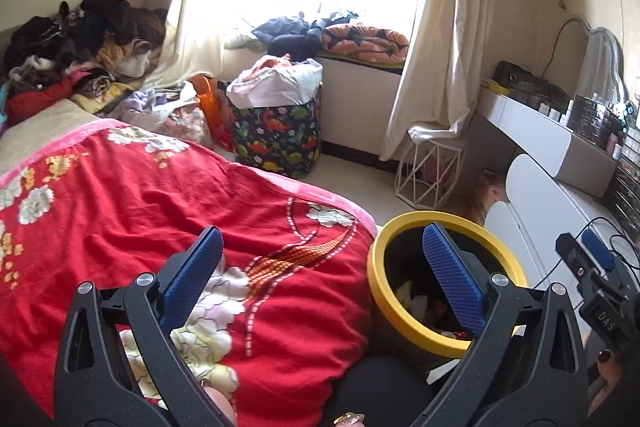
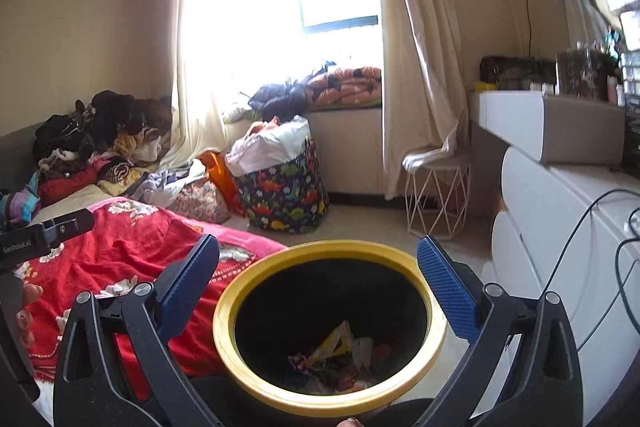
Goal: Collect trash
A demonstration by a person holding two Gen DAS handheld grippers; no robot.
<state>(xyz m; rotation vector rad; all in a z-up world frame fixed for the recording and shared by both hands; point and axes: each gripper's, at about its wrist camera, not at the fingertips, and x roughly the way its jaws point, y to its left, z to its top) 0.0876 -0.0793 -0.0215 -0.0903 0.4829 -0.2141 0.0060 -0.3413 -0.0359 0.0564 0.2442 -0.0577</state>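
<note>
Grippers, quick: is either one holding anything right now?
Left gripper: open, holding nothing.
Right gripper: open, holding nothing, above the yellow-rimmed trash bin.

Bin (image 1: 400, 227) floor partly hidden behind the left gripper's (image 1: 324, 267) right finger; trash (image 2: 340, 351) below the right gripper (image 2: 318, 269) too crumpled to be identified. Window (image 2: 280, 7) beyond overexposed. Vanity items (image 1: 592, 115) too small.

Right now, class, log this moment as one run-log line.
task: collect trash | left gripper: open, empty | right gripper: open, empty | bin: scraps inside, beside red blanket
</note>
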